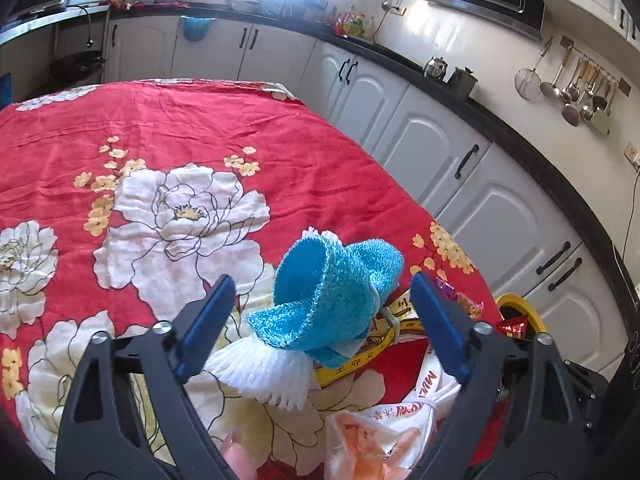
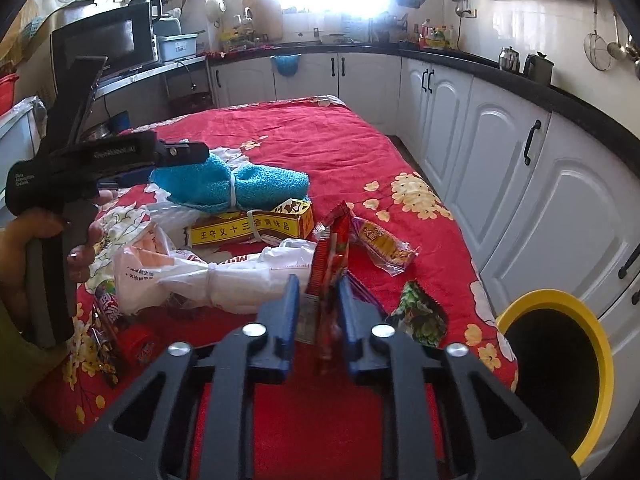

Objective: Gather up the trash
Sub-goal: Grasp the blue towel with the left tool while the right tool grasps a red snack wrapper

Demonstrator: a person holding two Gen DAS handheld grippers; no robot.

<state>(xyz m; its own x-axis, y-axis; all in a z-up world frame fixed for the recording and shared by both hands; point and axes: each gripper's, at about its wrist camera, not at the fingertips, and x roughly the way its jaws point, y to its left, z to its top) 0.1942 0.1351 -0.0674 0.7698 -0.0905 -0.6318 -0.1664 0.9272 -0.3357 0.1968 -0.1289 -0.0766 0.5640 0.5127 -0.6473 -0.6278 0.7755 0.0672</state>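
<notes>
Nearest in the right wrist view, the right gripper [image 2: 318, 300] has its jaws clamped on a red snack wrapper [image 2: 329, 280], which stands upright between them above the desk [image 2: 360, 152] with its red floral cloth. To the right, beside the desk's edge, sits a yellow-rimmed bin [image 2: 556, 376], its dark mouth open. Just past the jaws lie a green patterned wrapper [image 2: 420, 314], a knotted white plastic bag [image 2: 192, 276] and an orange-and-red snack packet [image 2: 380, 246]. Behind them, a yellow seasoning box [image 2: 248, 230] carries a blue knitted cloth [image 2: 236, 188] tied round its middle with a white band. The left gripper [image 1: 322, 308], gripped by a hand [image 2: 84, 248], hovers over that cloth with its jaws wide apart on either side of it, holding nothing. Farther back run white cabinets [image 2: 460, 120] under a black countertop.
</notes>
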